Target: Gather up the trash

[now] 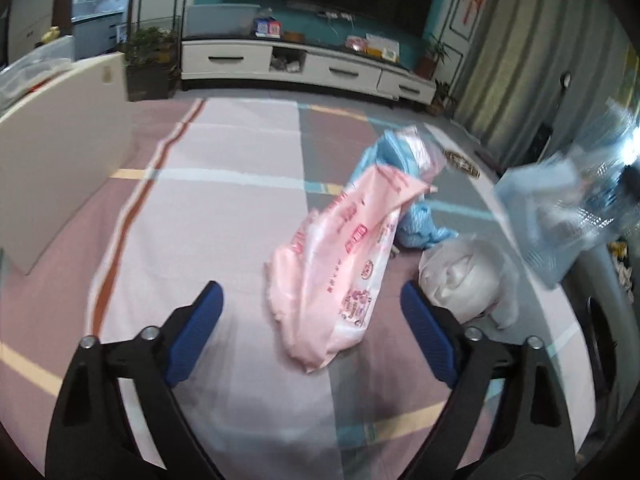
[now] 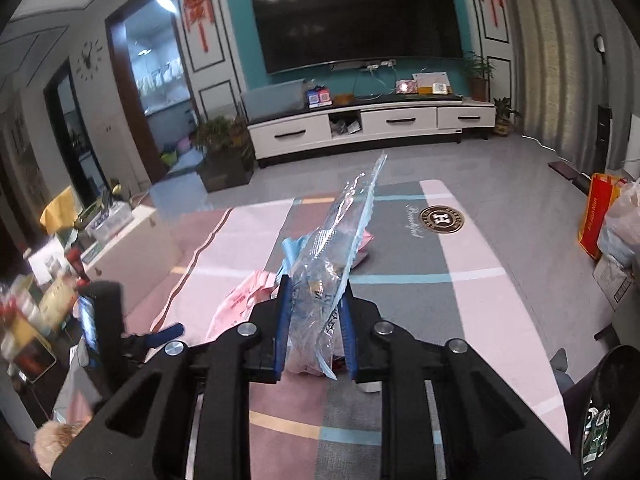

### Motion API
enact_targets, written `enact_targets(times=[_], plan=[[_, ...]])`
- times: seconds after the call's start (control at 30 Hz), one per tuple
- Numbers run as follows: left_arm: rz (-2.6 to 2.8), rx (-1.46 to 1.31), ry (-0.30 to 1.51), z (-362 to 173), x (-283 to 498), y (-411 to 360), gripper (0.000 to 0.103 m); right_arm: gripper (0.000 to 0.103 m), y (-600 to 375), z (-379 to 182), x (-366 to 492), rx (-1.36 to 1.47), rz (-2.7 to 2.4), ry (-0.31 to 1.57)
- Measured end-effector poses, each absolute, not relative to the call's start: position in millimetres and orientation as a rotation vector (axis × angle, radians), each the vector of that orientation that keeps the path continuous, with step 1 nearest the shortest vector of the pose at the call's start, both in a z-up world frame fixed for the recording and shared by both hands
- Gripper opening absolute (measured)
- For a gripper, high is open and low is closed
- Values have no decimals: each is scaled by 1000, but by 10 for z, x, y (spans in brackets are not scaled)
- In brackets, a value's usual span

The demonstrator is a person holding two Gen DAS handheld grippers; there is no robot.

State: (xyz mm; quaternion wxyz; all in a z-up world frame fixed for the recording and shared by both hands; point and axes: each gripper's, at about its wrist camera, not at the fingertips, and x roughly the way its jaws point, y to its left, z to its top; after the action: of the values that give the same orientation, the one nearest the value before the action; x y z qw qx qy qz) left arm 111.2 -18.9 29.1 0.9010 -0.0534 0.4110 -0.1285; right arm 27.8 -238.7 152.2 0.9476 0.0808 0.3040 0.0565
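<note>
- My right gripper (image 2: 314, 316) is clamped on a clear plastic wrapper (image 2: 340, 236) with pale blue edges; the crinkled, glossy film sticks up and forward from between the two blue pads (image 2: 283, 320), lifted above the rug.
- My left gripper (image 1: 312, 336) has its jaws wide apart and holds nothing — the blue ribbed pads (image 1: 200, 332) hang over the rug (image 1: 224, 216), not touching any trash.
- Just ahead of the left gripper, between its fingers in the view, lies a pink plastic bag (image 1: 340, 264) with red print, long, thin and wrinkled, flat on the rug.
- Beside it, to the right, sits a white plastic bag (image 1: 464, 276), rounded and knotted on top, close to the right finger of this gripper.
- Behind the pink bag there is a crumpled light blue bag (image 1: 404, 184), touching the pink one; its material looks soft and folded.
- The rug is a flat woven one with pink, white and grey blocks and thin yellow and blue lines.
- Far away stands a white TV cabinet (image 2: 372, 124) with drawers, and above it a dark television (image 2: 356, 16) on a teal wall.
</note>
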Motion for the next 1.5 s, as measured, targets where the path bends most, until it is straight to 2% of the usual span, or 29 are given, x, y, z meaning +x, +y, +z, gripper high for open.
enact_targets(times=[0.13, 0.2, 0.27, 0.4, 0.67, 0.87, 1.13, 1.5], plan=[[-274, -137, 904, 146, 1198, -289, 71, 23, -2449, 1531, 288, 174, 101, 620], [-257, -108, 904, 111, 1202, -329, 54, 23, -2483, 1520, 302, 179, 95, 628], [-244, -85, 901, 107, 1186, -337, 41, 23, -2504, 1514, 312, 180, 84, 630], [-233, -183, 905, 175, 1155, -219, 32, 23, -2513, 1535, 290, 187, 79, 623], [-213, -294, 787, 733, 751, -34, 30, 23, -2599, 1646, 120, 197, 77, 591], [-182, -265, 686, 1133, 238, 41, 30, 23, -2624, 1751, -79, 196, 77, 560], [-113, -335, 669, 1159, -263, 324, 30, 23, -2570, 1780, -376, 195, 84, 529], [-86, -348, 649, 1125, -695, 347, 30, 23, -2452, 1783, -573, 174, 106, 519]])
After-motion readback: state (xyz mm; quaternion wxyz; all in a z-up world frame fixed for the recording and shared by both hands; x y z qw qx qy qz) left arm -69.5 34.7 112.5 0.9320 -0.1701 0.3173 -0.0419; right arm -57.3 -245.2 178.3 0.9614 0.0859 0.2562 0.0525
